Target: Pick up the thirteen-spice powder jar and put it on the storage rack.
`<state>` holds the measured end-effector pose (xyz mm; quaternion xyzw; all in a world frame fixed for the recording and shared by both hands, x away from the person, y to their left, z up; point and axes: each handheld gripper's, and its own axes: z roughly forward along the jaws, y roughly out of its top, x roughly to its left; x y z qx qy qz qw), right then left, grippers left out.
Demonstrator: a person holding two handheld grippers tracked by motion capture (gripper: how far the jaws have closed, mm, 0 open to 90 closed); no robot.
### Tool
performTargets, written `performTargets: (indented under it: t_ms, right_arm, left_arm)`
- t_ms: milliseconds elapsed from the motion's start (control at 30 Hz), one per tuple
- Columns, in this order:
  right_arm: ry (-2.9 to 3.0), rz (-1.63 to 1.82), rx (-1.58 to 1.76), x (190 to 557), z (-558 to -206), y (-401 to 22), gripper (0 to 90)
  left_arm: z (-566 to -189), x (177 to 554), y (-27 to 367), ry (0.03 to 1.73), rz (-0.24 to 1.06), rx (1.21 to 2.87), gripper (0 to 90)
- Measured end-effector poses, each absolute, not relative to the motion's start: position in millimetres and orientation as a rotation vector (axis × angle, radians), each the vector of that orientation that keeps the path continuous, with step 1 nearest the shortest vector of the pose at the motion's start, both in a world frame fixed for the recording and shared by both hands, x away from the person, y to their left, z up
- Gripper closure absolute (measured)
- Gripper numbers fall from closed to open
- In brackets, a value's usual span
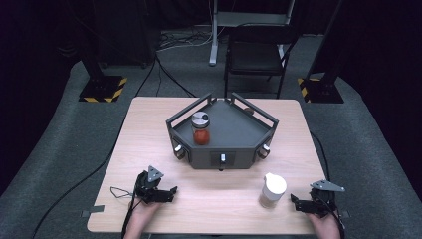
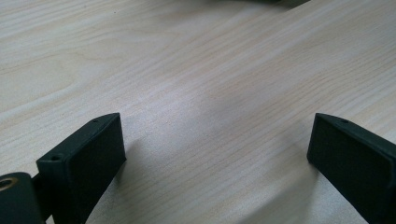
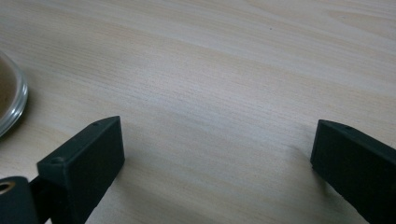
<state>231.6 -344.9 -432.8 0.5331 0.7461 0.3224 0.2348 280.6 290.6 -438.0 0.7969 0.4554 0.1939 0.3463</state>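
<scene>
L gripper (image 1: 171, 190) sits lower left of the high view, jaws spread wide w/ nothing between, resting on the table (image 1: 214, 199). R gripper (image 1: 294, 200) lower right, jaws also spread, empty. White-lidded jar (image 1: 272, 190) stands upright just left of it, apart. Red-filled jar (image 1: 200, 128) stands in the dark tray (image 1: 249, 134) at center.
</scene>
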Motion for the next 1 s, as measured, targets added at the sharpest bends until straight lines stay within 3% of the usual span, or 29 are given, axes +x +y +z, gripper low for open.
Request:
performTargets:
  t_ms: [1000]
  right_arm:
    - [2.049,0.893,1.466,230.1,-432.6,-346.2,1.9]
  left_arm:
    - [-437.7,280.8,290.6,1.18,0.502,2.071,4.1]
